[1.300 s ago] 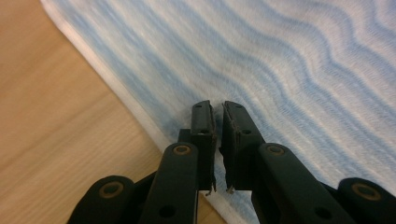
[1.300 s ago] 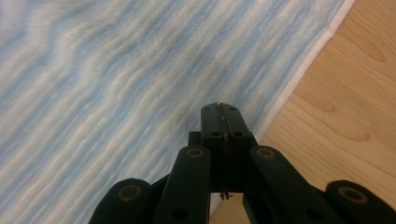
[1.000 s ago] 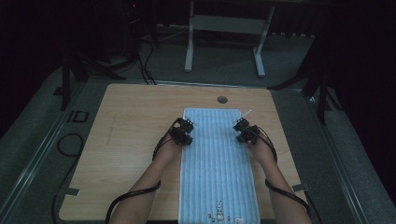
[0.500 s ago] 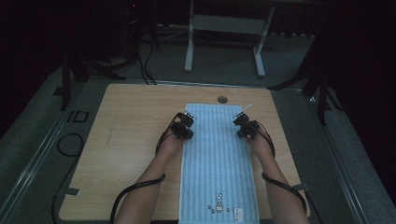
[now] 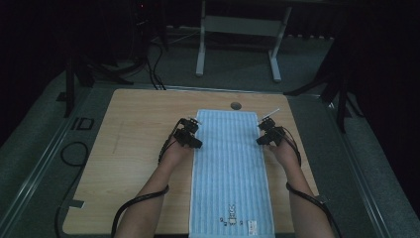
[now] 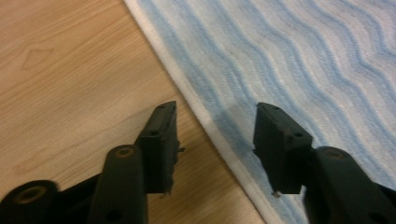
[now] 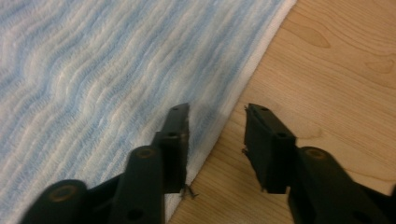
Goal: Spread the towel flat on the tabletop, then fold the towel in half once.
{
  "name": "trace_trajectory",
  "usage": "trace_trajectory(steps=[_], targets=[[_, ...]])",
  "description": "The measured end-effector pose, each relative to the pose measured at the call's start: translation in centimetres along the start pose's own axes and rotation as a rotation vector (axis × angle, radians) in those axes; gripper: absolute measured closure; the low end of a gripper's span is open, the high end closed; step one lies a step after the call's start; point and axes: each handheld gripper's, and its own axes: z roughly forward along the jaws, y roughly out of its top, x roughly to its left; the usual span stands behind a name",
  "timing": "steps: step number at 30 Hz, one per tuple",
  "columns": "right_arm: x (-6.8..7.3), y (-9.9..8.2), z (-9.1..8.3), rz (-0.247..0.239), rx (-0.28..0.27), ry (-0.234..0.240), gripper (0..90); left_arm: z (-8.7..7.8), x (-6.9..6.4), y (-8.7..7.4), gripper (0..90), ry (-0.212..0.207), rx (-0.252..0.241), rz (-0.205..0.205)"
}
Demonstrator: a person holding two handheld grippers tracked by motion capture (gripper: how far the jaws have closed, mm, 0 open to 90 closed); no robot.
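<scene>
Blue-and-white striped towel [image 5: 232, 171] spread flat lengthwise down the desk [image 5: 129, 148], reaching from near the far edge to the near edge, a small rabbit print at its near end. Left gripper [image 5: 192, 133] at the towel's left hem near the far corner, jaws just opened and now spread, straddling the white hem [image 6: 205, 121] with nothing pinched. Right gripper [image 5: 265, 133] at the right hem opposite, jaws likewise just opened, astride the edge [image 7: 233, 107], pads off the cloth.
</scene>
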Motion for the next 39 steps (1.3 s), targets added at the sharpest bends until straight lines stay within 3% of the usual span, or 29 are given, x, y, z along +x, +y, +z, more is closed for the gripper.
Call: trace_trajectory(steps=[6, 15, 18, 21, 23, 25, 29, 30, 32, 34, 36, 39], targets=[[-0.8, 0.3, 0.1, 0.102, -0.004, 0.03, 59.5, 1.0, 0.8, 0.0, 45.6, 0.016, 0.004, -0.029], [-0.8, 0.7, 1.7, 0.134, 0.037, 0.019, 56.1, 1.3, 0.9, 0.3, 45.7, 0.018, -0.012, -0.03], [-0.6, 0.7, 2.0, 0.144, 0.03, 0.032, 64.0, 1.2, 0.7, 0.3, 53.8, 0.012, -0.016, -0.016], [-0.3, 0.7, 1.9, 0.11, 0.038, 0.049, 75.2, 1.2, 0.2, 0.4, 71.7, -0.019, -0.017, 0.013], [-0.1, 0.7, 1.8, 0.106, 0.039, 0.054, 79.0, 1.3, 0.1, 0.4, 83.9, -0.043, -0.016, 0.006], [0.2, 0.7, 1.8, 0.083, 0.042, 0.059, 86.9, 1.3, -0.2, 0.5, 87.0, -0.05, -0.007, 0.011], [0.2, 0.7, 1.5, 0.079, 0.032, 0.043, 87.9, 0.9, 0.1, 0.5, 88.3, -0.072, -0.026, -0.024], [0.1, 0.6, 1.2, 0.078, 0.029, 0.047, 87.9, 0.3, 0.6, 0.5, 88.3, -0.094, -0.038, -0.046], [-0.2, 0.7, -0.2, 0.068, 0.0, 0.045, 87.9, -0.4, 0.8, 0.4, 89.0, -0.115, -0.054, -0.051], [-0.2, 0.8, -1.2, 0.061, -0.018, 0.051, 87.9, -1.2, 0.7, 0.4, 89.0, -0.112, -0.066, -0.041], [0.0, 0.8, -2.3, 0.041, -0.031, 0.041, 87.9, -2.3, 0.7, 0.4, 89.1, -0.141, -0.092, -0.035], [0.2, 0.4, -3.9, 0.017, -0.052, 0.06, 87.8, -4.0, 0.2, 0.2, 89.0, -0.13, -0.108, -0.008]])
